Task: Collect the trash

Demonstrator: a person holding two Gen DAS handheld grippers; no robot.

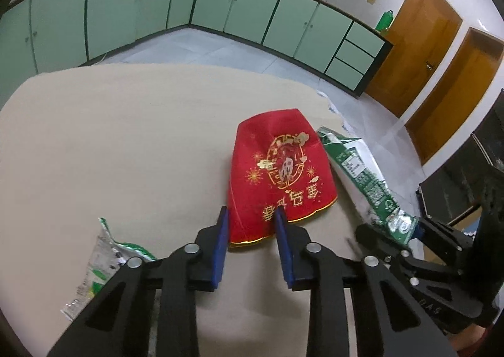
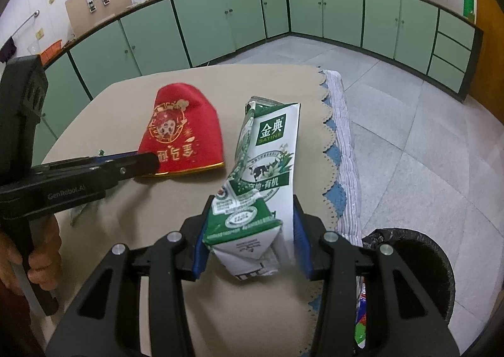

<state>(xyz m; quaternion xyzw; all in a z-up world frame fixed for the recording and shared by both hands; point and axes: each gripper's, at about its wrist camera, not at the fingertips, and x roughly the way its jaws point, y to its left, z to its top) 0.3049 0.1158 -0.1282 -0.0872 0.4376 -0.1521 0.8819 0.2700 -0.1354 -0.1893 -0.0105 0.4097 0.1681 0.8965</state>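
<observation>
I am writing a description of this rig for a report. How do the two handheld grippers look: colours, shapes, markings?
Both are matte black linkage frames with triangular cut-outs and round silver pivot bolts. The left gripper and right gripper carry flat blue fingers. The left one's body reads "GenRobot.AI" in grey above a pistol-style handle, held by a bare hand. No cables show.

Both views are evenly and fairly dimly lit, with a slightly green-grey cast and soft, weak shadows under things on the table [image 1: 110, 136]. A faint sheen lies on the floor tiles [image 2: 409, 136] and on the orange doors [image 1: 422, 51]. Fisheye distortion bends the cabinet line [image 2: 252, 10] into an arc, and black vignetting fills the corners. The red packet [image 2: 186, 136] is smeared at its edges by motion blur; the milk carton [image 2: 267, 168] is sharper, its print readable.
</observation>
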